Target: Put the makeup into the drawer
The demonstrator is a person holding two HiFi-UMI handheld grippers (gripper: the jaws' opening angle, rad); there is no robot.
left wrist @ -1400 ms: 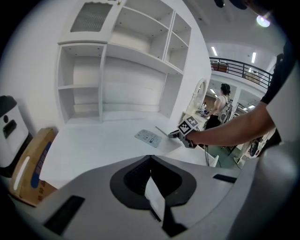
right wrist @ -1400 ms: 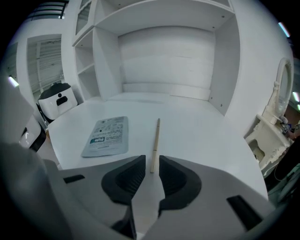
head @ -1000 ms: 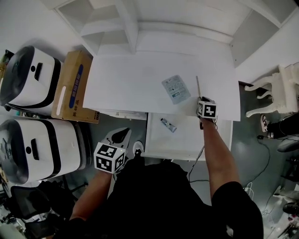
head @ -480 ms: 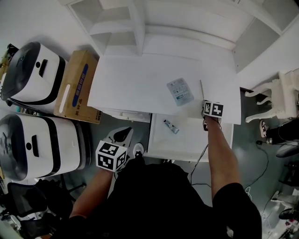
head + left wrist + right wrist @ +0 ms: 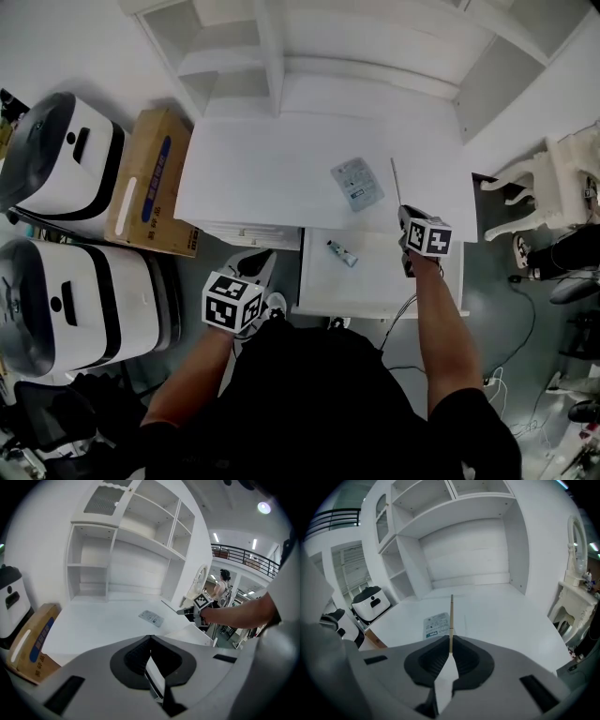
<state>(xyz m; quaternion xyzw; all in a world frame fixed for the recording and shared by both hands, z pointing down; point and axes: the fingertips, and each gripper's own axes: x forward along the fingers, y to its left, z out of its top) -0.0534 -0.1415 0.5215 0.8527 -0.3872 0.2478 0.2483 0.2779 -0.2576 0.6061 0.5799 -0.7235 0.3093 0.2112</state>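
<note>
My right gripper (image 5: 405,214) is over the right edge of the white desk (image 5: 272,169), above the open drawer (image 5: 375,281). Its jaws have just been closing and are shut on a thin pencil-like makeup stick (image 5: 396,182), which points away from me in the right gripper view (image 5: 451,616). A flat pale makeup packet (image 5: 357,183) lies on the desk beside it, also in the right gripper view (image 5: 436,625). A small tube (image 5: 340,253) lies in the drawer. My left gripper (image 5: 259,270) hangs shut and empty below the desk's front edge, left of the drawer.
Two white-and-black appliances (image 5: 61,155) (image 5: 66,291) and a cardboard box (image 5: 150,178) stand left of the desk. White shelves (image 5: 281,47) rise behind it. A white ornate chair (image 5: 553,178) and cables on the floor are at the right.
The right gripper has closed on the thin stick and lifted it off the desk, drawing back a little toward me. The left gripper has stayed where it was.
</note>
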